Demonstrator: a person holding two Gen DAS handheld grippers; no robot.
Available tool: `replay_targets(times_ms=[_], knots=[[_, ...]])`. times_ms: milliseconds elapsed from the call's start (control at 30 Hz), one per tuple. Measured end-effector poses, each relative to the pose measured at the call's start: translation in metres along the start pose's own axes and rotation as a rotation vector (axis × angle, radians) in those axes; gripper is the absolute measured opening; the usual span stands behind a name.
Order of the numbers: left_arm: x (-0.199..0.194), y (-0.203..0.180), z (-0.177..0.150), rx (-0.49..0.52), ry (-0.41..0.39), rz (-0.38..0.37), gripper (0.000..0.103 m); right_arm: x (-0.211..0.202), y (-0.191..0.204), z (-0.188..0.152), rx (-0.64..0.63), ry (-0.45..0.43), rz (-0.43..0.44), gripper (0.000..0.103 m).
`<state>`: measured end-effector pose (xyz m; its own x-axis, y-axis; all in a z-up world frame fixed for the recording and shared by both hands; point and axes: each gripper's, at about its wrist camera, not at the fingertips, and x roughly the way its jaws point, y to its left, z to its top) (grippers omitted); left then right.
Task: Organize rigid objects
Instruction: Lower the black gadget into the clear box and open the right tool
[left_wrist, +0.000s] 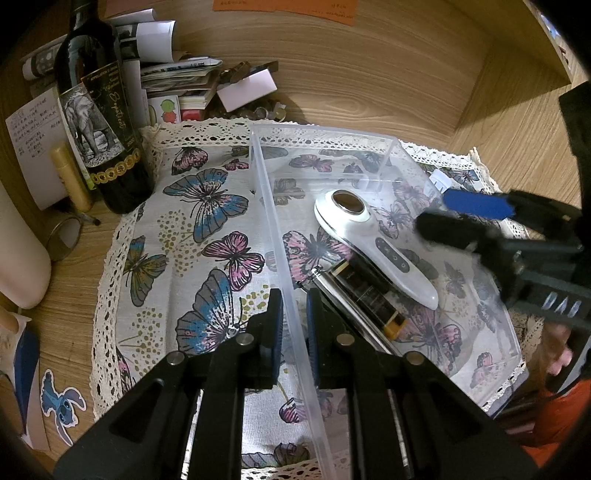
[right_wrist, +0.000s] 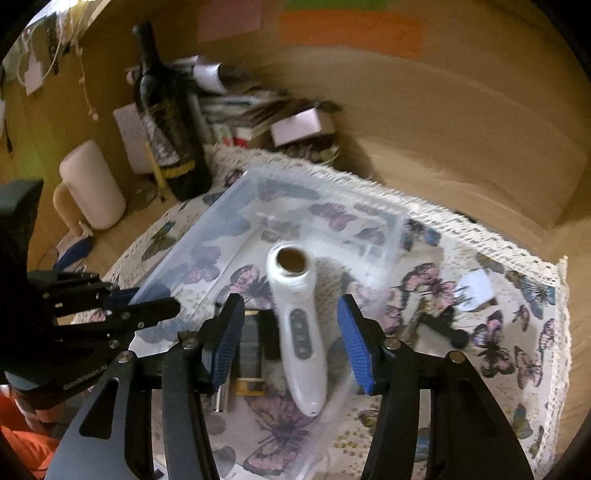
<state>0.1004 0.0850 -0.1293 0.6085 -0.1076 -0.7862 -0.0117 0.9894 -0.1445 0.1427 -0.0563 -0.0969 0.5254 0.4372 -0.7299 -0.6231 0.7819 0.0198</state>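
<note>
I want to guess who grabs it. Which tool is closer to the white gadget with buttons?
Right. The right tool hangs just above the white gadget, its fingers open on either side of the handle. The left tool is off to the side, clamped on the clear box's wall.

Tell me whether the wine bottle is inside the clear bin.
No, the wine bottle stands upright on the wooden surface beside the cloth, outside the clear bin.

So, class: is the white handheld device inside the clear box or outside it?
Inside. The white handheld device lies flat within the clear box walls, partly across a dark cylindrical item.
</note>
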Motion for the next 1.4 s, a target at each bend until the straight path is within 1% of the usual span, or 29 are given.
replay_targets(times_ms=[233,333,533,733,833,967,1033,1200,1400], knots=[[0.000,0.000,0.000,-0.002,0.001,-0.002,0.012,-0.035,-0.037,0.003,0.118,-0.082,-0.072,0.050],[0.000,0.000,0.000,-0.002,0.000,-0.002,0.012,-0.040,-0.052,0.001,0.145,-0.088,-0.120,0.050],[0.000,0.000,0.000,-0.005,0.000,-0.004,0.012,-0.024,-0.073,-0.012,0.181,-0.034,-0.174,0.052],[0.000,0.002,0.000,-0.005,0.000,-0.005,0.012,0.006,-0.089,-0.029,0.207,0.060,-0.166,0.052],[0.000,0.002,0.000,-0.004,-0.001,-0.005,0.012,0.022,-0.092,-0.036,0.195,0.107,-0.119,0.052],[0.001,0.002,0.000,-0.004,0.000,-0.006,0.012,0.038,-0.097,-0.042,0.197,0.146,-0.085,0.052],[0.001,0.002,0.000,-0.005,-0.001,-0.005,0.012,0.043,-0.097,-0.043,0.196,0.157,-0.078,0.052],[0.001,0.002,0.001,-0.004,0.000,-0.005,0.012,0.057,-0.095,-0.038,0.177,0.179,-0.096,0.052],[0.001,0.000,0.001,-0.005,0.000,-0.009,0.012,0.068,-0.093,-0.029,0.161,0.174,-0.147,0.049]])
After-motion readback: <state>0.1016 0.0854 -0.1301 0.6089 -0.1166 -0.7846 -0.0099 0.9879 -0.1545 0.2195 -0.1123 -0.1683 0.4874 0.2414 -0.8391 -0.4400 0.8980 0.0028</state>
